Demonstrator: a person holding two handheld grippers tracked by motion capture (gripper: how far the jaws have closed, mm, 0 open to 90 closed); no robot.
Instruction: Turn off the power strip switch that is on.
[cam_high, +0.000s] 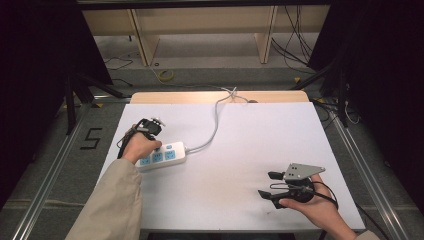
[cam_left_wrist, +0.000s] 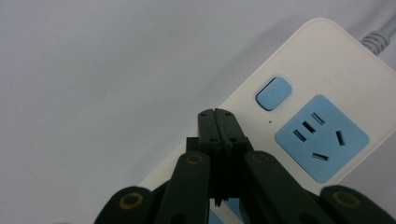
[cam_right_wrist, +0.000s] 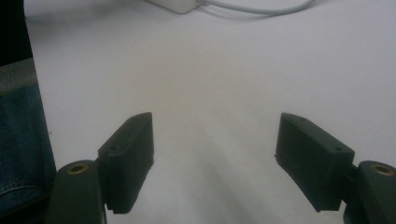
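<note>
- High view: the white rectangular plastic power strip with pale blue sockets (cam_high: 162, 156) lies flat on the left part of the white counter (cam_high: 240, 150), under the left gripper (cam_high: 148, 127). Its long axis runs from near-left to far-right, and the grey cable (cam_high: 212, 131) leaves the far-right end toward the far edge.
- Left gripper view: the fingers (cam_left_wrist: 219, 126) are clenched together with nothing between them, the tips poised just short of the pale blue rounded switch button (cam_left_wrist: 274, 93), with the nearest blue socket face (cam_left_wrist: 322, 137) beside it.
- Risk: the strip rests loose on the smooth counter. A push that lands off-centre or at a slant would probably slide or swivel it instead of working the switch.
- Risk: the clenched tips are narrow. A small sideways error could put them on the white casing or in the socket slots.
- Right gripper view: the right gripper (cam_right_wrist: 215, 158) hovers over bare counter, fingers released and empty, well apart from the strip, so it gives no bracing.
</note>
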